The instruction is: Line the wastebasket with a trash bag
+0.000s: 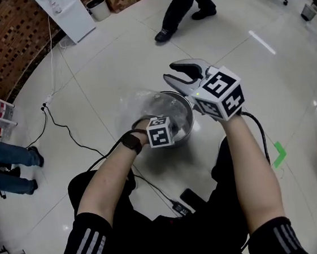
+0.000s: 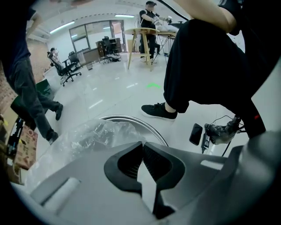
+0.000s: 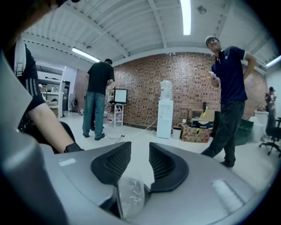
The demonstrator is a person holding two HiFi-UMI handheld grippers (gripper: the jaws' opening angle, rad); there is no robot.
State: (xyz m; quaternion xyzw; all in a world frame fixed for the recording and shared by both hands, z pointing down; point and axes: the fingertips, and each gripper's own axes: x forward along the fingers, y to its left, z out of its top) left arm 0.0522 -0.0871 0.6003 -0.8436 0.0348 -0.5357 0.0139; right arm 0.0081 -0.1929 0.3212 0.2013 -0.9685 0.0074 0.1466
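Note:
The shiny metal wastebasket [image 1: 188, 110] stands on the floor between my knees, with a clear trash bag [image 1: 129, 106] crumpled over its far-left rim. My left gripper's marker cube [image 1: 159, 132] sits over the basket mouth and hides the jaws, which point steeply down. In the left gripper view the left gripper [image 2: 142, 143] is shut, the bag [image 2: 90, 137] and basket rim [image 2: 131, 119] lying just beyond its tips. My right gripper [image 1: 171, 72] hovers above the far-right rim. It is open [image 3: 139, 147], and a scrap of clear film [image 3: 130, 195] sits deep in its throat, untouched by the pads.
A person [image 1: 185, 4] walks at the far side and another's legs [image 1: 6, 163] stand at the left. A black cable [image 1: 62, 128] crosses the floor. A phone [image 1: 190, 197] and a cabled device lie near my feet. Green tape [image 1: 279, 154] marks the floor at the right.

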